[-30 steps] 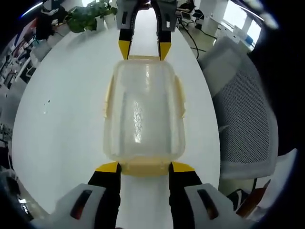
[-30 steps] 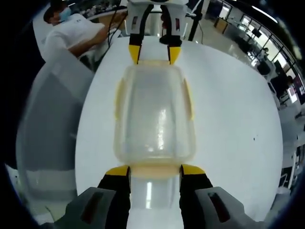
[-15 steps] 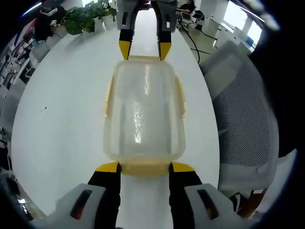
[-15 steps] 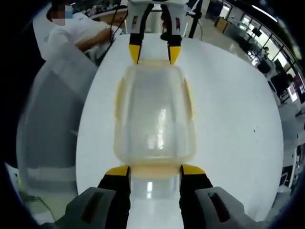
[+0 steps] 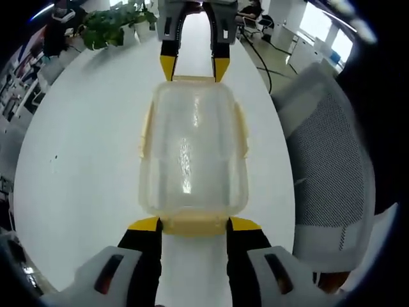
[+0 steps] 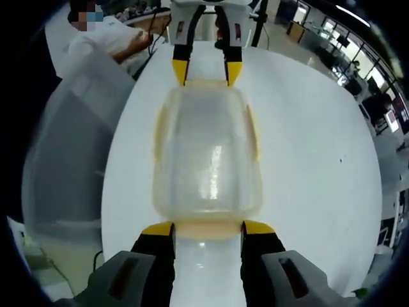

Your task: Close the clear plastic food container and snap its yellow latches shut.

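Note:
The clear plastic food container [image 5: 192, 150] lies lid-on over the white table [image 5: 77, 160], with pale yellow latches on its long sides [image 5: 241, 128]. My left gripper [image 5: 195, 225] is shut on the near end latch [image 5: 195, 226], yellow fingertips [image 5: 146, 224] on either side of it. The right gripper [image 5: 192, 67] holds the far end. In the right gripper view the same container [image 6: 206, 153] runs away from my right gripper [image 6: 208, 229], which is shut on its end latch [image 6: 208, 230]. The left gripper [image 6: 204, 70] grips the opposite end.
A white mesh office chair [image 5: 332, 160] stands off the table's right edge and a potted plant [image 5: 105, 25] at the far left. In the right gripper view a chair [image 6: 61, 166] is at the left, with a person [image 6: 105, 38] behind it.
The container stays fixed between both grippers while table, chair and plant drift behind it: both hands have turned slightly with the container held.

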